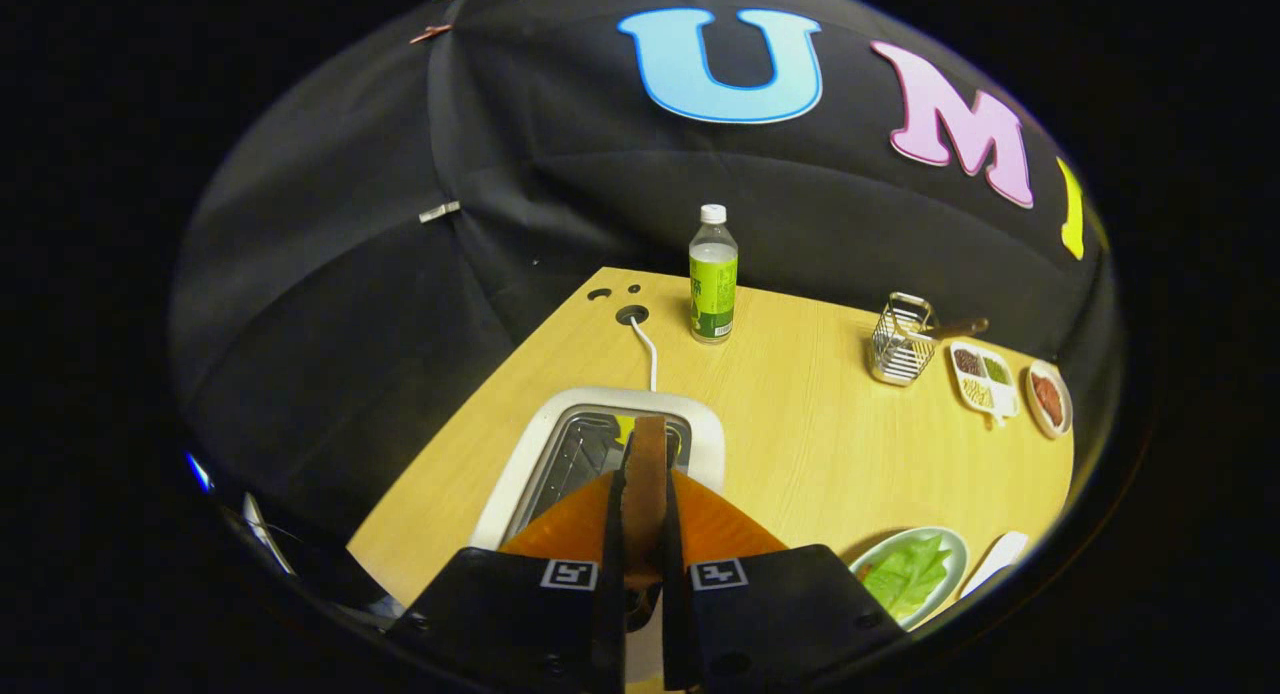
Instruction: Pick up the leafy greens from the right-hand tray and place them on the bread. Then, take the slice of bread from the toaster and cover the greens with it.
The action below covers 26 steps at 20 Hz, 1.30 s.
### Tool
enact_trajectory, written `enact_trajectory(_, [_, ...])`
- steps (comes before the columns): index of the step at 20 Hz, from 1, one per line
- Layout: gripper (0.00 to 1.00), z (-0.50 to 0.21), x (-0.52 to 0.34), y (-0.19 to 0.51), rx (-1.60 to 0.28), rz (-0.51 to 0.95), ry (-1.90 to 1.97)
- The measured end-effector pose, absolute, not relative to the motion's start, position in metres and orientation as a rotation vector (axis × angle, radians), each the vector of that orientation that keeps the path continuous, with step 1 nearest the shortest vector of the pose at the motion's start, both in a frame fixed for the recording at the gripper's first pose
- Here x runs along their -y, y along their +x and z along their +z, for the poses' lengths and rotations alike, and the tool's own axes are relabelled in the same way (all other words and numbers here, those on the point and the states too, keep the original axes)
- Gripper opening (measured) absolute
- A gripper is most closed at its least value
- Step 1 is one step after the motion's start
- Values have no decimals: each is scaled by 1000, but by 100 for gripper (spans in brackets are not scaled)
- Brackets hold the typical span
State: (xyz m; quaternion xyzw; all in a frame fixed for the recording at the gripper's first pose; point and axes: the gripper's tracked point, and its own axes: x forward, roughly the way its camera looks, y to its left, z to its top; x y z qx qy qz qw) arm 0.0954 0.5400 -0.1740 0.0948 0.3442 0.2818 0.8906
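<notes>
My gripper (645, 482) is shut on a slice of bread (648, 442), which stands on edge between the two orange fingers (570, 524), its brown crust facing me. The slice hangs right over the open slot of the white toaster (535, 454), whose dark metal inside shows just beyond the fingertips. To the right of the fingers, leafy greens (908, 572) lie flat on a round pale plate (957, 546) near the table's front. I cannot tell what is under the greens.
A white cable (648, 349) runs from the toaster to a hole in the wooden table (800, 444). Beyond stands a green-labelled bottle (713, 274). Far right are a wire basket (900, 342), a divided dish (983, 379) and a small red-filled dish (1048, 399). A white tray edge (998, 557) lies beside the plate.
</notes>
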Motion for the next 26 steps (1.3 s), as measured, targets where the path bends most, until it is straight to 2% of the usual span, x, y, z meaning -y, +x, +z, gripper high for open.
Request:
enact_trajectory(3, [15, -159, -532, 96, -701, 593, 271])
enact_trajectory(8, [16, -108, -499, 97, -613, 615, 368])
enact_trajectory(11, [15, -79, -455, 101, -543, 612, 380])
enact_trajectory(15, [15, -54, -373, 108, -459, 537, 393])
enact_trajectory(21, [15, -105, -262, 102, -445, 372, 302])
enact_trajectory(26, [15, -185, -256, 80, -545, 332, 382])
